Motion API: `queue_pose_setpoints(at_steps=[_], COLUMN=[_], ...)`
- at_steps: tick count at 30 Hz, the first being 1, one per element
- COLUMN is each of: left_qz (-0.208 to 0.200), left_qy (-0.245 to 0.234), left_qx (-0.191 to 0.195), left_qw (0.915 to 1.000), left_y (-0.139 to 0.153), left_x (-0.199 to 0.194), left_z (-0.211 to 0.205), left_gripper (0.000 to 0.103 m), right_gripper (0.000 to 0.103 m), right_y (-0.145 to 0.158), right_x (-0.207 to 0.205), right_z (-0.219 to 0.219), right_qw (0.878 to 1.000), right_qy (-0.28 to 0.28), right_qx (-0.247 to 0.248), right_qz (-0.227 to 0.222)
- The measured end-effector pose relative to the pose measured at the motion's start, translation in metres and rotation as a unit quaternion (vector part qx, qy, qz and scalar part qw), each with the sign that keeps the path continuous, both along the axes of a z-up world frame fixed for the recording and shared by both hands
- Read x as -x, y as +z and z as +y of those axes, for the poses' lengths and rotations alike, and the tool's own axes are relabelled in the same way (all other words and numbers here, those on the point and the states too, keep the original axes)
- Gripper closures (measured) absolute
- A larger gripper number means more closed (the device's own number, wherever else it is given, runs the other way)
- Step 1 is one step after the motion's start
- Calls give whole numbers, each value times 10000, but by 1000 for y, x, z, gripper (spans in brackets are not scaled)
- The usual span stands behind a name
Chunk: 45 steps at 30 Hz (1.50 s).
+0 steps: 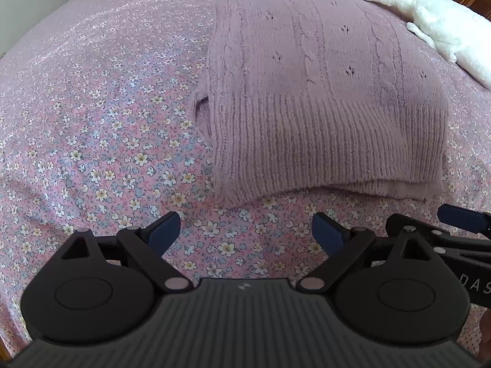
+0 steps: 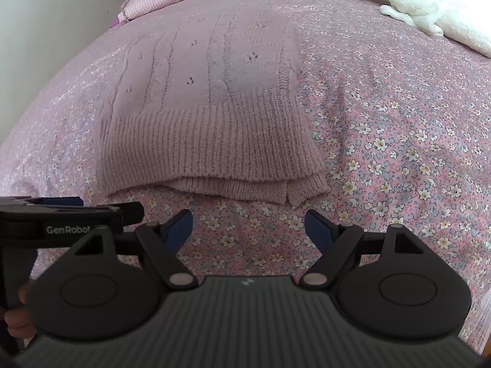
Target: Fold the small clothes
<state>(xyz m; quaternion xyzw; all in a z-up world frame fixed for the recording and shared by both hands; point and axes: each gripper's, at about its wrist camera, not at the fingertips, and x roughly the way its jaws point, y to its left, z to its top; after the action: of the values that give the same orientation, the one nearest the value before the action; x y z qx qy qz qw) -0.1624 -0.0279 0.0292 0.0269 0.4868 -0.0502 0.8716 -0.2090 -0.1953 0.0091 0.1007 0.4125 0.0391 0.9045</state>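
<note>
1 folded sweater (image 1: 325,98) on bedspread (image 1: 92,122); 2 tools, left tool (image 1: 245,233) & right tool (image 2: 248,230), both spread, empty.

A small mauve knitted sweater (image 1: 322,92) lies folded flat on the bed, forming a compact rectangle. Its wide ribbed hem faces the cameras, with cable stitching and tiny eyelet clusters farther up. At the near edge, folded layers show stacked beneath the top panel.

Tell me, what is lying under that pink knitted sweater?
The folded pink sweater rests on a floral bedspread. At its near hem, more knit layers peek out below the top one. Whatever lies deeper inside the fold is covered.
</note>
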Motion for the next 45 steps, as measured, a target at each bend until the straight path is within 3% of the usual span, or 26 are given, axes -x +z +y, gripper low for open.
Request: queue_pose_setpoints(at_steps=[45], left_qz=[-19], left_qy=[-7], left_qx=[-31], left_qw=[10000], left_y=[2], left_x=[-1], left_z=[0], left_gripper=[7], right_gripper=[21], right_y=[1], right_x=[-1], right_z=[5], right_qw=[10000], right_qy=[42], right_qx=[-13], right_qz=[23])
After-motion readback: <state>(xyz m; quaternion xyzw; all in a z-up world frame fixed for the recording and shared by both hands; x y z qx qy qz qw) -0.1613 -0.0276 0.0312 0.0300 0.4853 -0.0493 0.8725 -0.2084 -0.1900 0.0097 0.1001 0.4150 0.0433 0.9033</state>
